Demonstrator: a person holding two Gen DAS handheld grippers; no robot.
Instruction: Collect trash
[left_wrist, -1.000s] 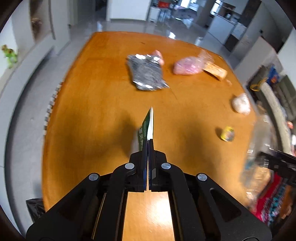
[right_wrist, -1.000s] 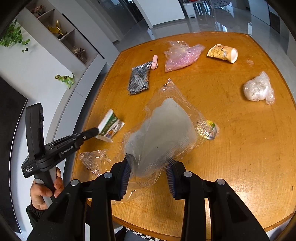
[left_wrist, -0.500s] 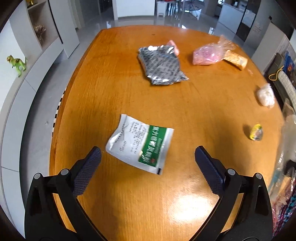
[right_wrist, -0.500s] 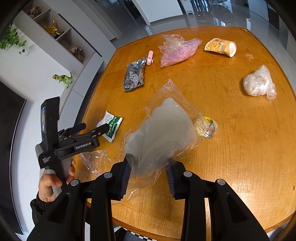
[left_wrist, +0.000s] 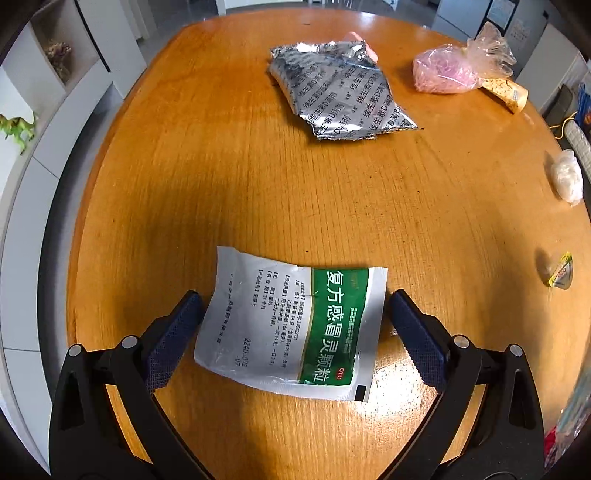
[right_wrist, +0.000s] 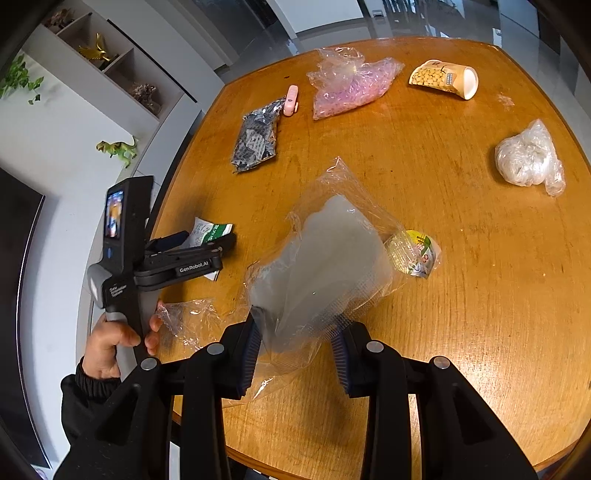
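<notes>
A: How far along is the trash run?

B: Early, I'd judge. The right tongs (right_wrist: 295, 354) are closed partway on a clear bag (right_wrist: 325, 266), pinching its plastic between both pads, and that looks like the collecting bag. It seems nearly empty; I can't tell if anything is inside.

A: And the left tongs (left_wrist: 293, 321)?

B: Spread wide, and their jaws have just been closing in a little. The sachet (left_wrist: 291, 325) lies flat on the worktop (left_wrist: 229, 177) between them; its left edge sits just beside the left pad (left_wrist: 173, 343), but neither pad presses on it. So nothing is gripped there.

A: What is left?

B: Almost everything. Beyond the left tongs, well apart, lie a foil pack (left_wrist: 340, 99) with a pink clip (right_wrist: 291, 100) at its far end, a pink bag (left_wrist: 454, 70) and a cup (right_wrist: 443, 79) on its side. Far to the right of them sits a white wad (right_wrist: 524, 158). A small wrapper (right_wrist: 415, 254) rests just beyond the right tongs, touching the clear bag, and a crumpled film (right_wrist: 188, 321) lies to their left by the hand (right_wrist: 110, 339).

A: So the sachet has yet to go in?

B: Yes; it needs gripping before it can go into the bag.
</notes>
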